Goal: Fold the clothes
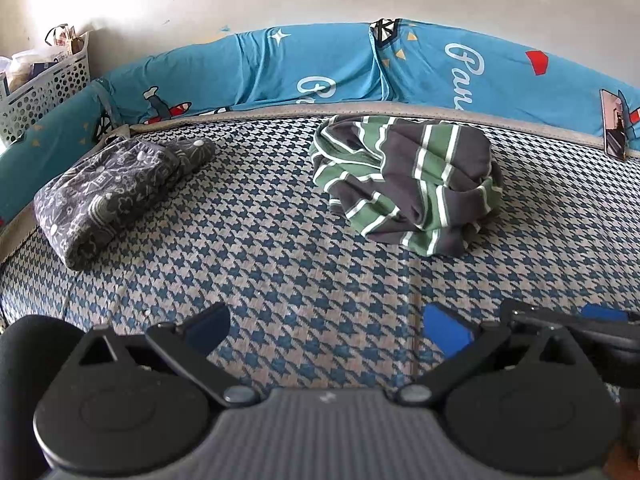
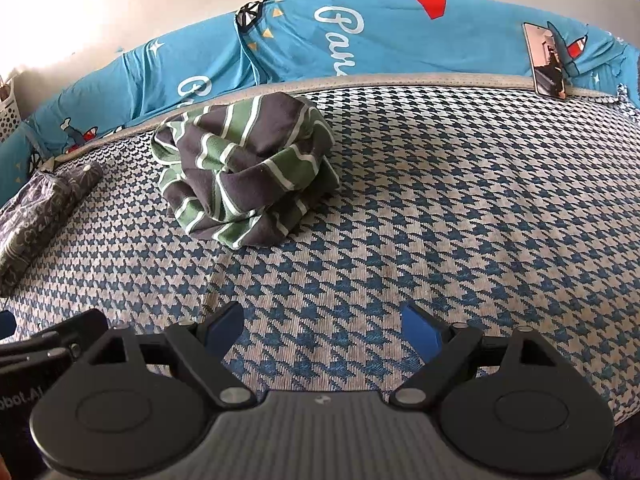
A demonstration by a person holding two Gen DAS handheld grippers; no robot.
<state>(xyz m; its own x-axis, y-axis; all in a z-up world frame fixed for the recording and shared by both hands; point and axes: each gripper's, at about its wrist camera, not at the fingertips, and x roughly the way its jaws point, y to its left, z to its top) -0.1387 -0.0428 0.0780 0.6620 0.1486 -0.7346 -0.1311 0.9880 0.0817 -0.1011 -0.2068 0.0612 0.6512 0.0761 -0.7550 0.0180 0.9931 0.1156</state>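
Observation:
A crumpled green, grey and white striped garment (image 1: 408, 176) (image 2: 244, 168) lies in a heap on the houndstooth mattress (image 1: 280, 264) (image 2: 460, 208), toward its far side. A folded dark grey patterned cloth (image 1: 108, 192) (image 2: 36, 208) rests at the far left. My left gripper (image 1: 328, 330) hovers over the near part of the mattress, open, with nothing between its blue pads. My right gripper (image 2: 322, 330) hangs beside it, also open and empty, well short of the striped heap. The left gripper's edge (image 2: 48, 340) shows at the right wrist view's lower left.
A blue printed sheet (image 1: 320, 64) (image 2: 360, 40) covers the raised bolster along the far edge. A phone (image 1: 614, 124) (image 2: 546, 60) leans against it at the right. A white perforated basket (image 1: 44, 80) with several items stands at the far left by the wall.

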